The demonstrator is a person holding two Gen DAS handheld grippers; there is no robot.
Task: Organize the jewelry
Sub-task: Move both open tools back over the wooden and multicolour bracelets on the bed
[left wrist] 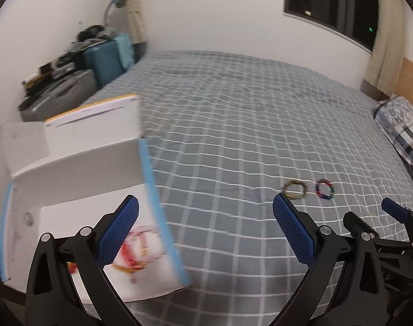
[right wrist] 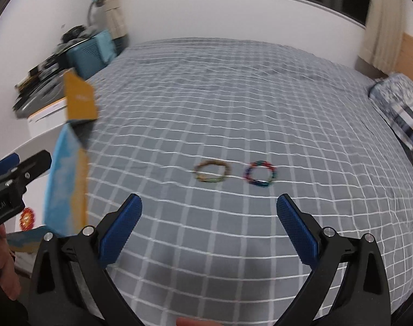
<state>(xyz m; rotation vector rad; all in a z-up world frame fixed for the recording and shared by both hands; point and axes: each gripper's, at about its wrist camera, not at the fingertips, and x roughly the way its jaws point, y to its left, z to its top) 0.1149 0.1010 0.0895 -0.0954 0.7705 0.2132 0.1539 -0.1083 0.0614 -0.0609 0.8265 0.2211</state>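
Two bracelets [right wrist: 235, 174] lie on the bed [right wrist: 233, 95]; both tongs [right wrist: 209, 222] spread, empty; right should probably straddle one rim, pinch gently.

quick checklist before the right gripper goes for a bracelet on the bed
1. Right gripper open and empty: ok, jaws spread wide, nothing between them.
2. Left gripper open and empty: ok.
3. Bracelets free on the bedspread: ok, the brownish bracelet and the multicoloured bracelet lie flat side by side, apart.
4. Path to the bracelets: ok, nothing lies between the right gripper and them.
5. Box open to receive: ok, lid up, at the bed's left edge.
6. Room in the box: cannot tell, the image is blurred; something red and white lies inside.
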